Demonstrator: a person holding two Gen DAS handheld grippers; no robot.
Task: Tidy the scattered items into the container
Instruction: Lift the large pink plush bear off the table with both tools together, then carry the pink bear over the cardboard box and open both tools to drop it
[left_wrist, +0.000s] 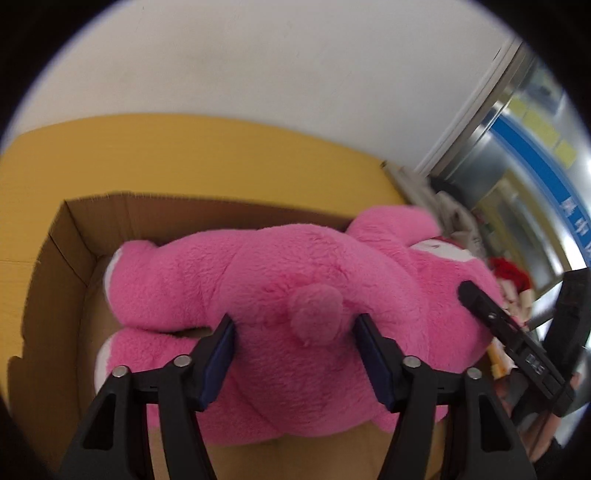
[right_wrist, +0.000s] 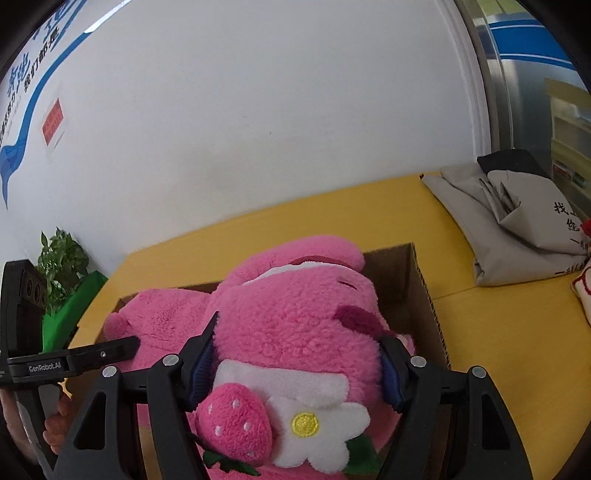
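A grey cloth bag (right_wrist: 517, 229) lies on the yellow table (right_wrist: 498, 332); a potted plant (right_wrist: 61, 262) stands nearby.

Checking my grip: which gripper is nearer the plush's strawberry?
Right. The right gripper clamps the plush at the head, its fingers right beside the strawberry; the left gripper grips the body by the tail, farther off.

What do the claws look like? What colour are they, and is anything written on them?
Each claw is black plastic with two chunky, angular arms, triangle cut-outs and round silver bolts at the joints. The left claw and right claw both have dark blue ribbed pads inside their fingers. White lettering on the left one's side, seen from the right camera, reads "GenRobot.AI". No cables or sleeves show.
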